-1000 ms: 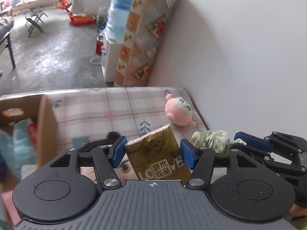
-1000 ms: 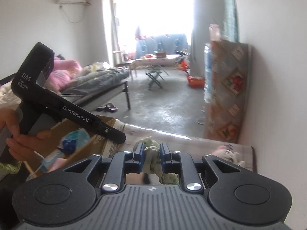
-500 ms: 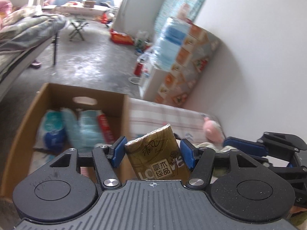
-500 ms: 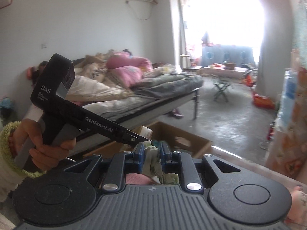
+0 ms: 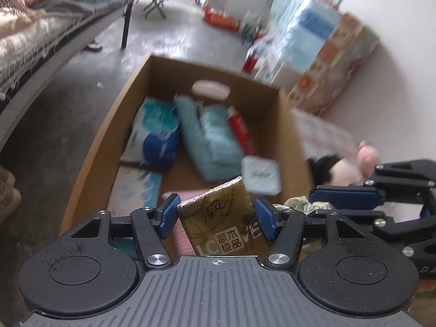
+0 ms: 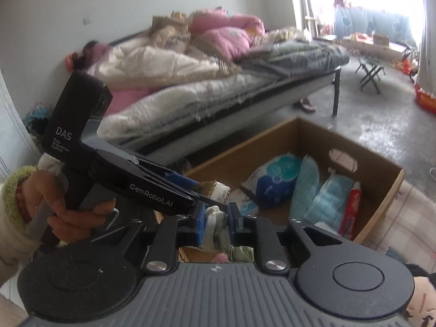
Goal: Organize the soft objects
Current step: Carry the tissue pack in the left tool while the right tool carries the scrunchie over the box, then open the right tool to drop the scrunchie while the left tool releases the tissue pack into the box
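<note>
Now tissue pack (image 5: 220, 218) between left fingers (image 5: 167, 215); cloth (image 6: 216, 229), apparently, between right fingers (image 6: 197, 218).

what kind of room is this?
Likely a lived-in bedroom in a home: an unmade bed piled with quilts and pink pillows, a bare concrete floor, and a cardboard box of household goods.

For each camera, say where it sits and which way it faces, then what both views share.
Left wrist: on the left gripper, facing down into the box; shows its fingers shut on a tissue pack, and the right gripper alongside.
Right wrist: on the right gripper, facing across the box toward the bed; shows its fingers shut on a cloth, and the left hand holding the left gripper.
Shared: box, bed, tissue pack, cloth.
</note>
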`<state>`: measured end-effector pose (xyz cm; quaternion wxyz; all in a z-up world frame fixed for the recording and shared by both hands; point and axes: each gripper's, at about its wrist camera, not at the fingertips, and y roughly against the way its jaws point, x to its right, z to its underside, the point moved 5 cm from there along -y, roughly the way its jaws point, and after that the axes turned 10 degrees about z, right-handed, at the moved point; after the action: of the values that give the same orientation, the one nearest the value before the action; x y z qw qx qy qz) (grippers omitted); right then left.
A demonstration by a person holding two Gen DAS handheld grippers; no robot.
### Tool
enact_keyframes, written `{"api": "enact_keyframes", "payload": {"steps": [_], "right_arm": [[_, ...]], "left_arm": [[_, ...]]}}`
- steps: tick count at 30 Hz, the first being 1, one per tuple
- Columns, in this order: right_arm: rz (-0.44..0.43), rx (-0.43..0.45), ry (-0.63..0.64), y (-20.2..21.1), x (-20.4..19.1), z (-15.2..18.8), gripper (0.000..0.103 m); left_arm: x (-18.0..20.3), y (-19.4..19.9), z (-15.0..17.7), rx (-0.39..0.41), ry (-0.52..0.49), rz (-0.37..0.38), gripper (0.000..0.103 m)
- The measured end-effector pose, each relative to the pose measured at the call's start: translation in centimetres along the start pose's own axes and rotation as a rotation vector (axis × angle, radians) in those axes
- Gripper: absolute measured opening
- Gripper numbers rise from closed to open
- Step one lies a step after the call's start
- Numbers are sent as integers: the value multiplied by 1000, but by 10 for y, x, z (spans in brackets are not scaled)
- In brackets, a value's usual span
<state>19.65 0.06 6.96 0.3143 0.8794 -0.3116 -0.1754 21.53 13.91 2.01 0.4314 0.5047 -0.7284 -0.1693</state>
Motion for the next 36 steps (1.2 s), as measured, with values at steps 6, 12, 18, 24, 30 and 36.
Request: {"api": "enact_keyframes", "payload": {"steps": [6,12,18,24,30,36], "right_arm": [[-4,-125,-9,-30,4,23,19],[16,-219,5,-47,4,36,19],[11,-331,4,-67,2,48,21],[-18,-398,-55,-73,7,55,34],[-27,-298,-99,-47,16,49,52],[-12,-132,-127,1,22,44,53]], "left_arm": [[-38,-25,19,-146,-38,-61,60],[-60,-45,27,-264,-26,-81,60],[-67,-60,29,-318,-9,-81,60],[-71,-64,33,-328,-2,-78,60],[-71,-57,26,-298,11,-76,60],[-55,-52,0,-209,12,-52,60]]}}
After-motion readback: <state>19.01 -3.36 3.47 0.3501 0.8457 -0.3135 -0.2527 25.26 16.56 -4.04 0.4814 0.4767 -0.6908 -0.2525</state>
